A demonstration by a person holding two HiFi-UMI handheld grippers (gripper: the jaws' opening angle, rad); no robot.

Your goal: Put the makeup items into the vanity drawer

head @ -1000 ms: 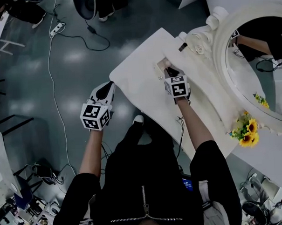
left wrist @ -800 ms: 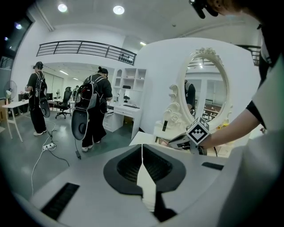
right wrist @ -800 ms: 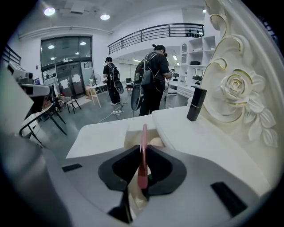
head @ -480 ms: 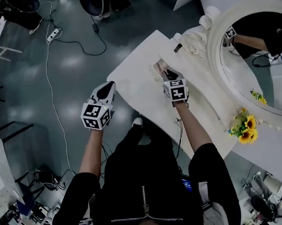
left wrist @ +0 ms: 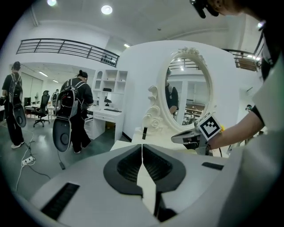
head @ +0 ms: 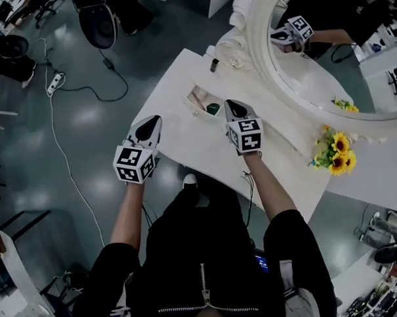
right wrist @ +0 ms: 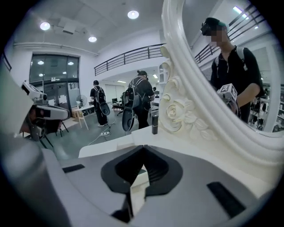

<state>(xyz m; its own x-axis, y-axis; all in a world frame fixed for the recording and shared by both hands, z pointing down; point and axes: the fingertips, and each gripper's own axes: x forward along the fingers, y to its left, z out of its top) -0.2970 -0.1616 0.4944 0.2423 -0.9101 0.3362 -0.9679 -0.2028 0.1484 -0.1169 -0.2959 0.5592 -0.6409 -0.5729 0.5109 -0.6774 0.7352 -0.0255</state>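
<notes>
The white vanity [head: 185,143] has a small drawer [head: 193,103] open in its top, with a green item [head: 213,108] at its right end. A dark tube [head: 214,64] stands upright by the mirror's carved base, also seen as the tube [right wrist: 154,123] in the right gripper view. My right gripper [head: 229,104] hovers just right of the drawer; its jaws have just been closing and now meet with nothing between them [right wrist: 143,150]. My left gripper [head: 155,119] is shut and empty [left wrist: 142,144] at the vanity's near-left edge.
A round mirror [head: 312,57] in an ornate white frame stands behind the top. Sunflowers [head: 336,153] sit at the right end. On the floor to the left lie a power strip with cable [head: 56,80] and an office chair [head: 99,24]. People with backpacks [left wrist: 73,111] stand beyond.
My right gripper has lifted out of the drawer and drawn back to its right, leaving the green item visible inside. My left gripper has edged toward the vanity's edge.
</notes>
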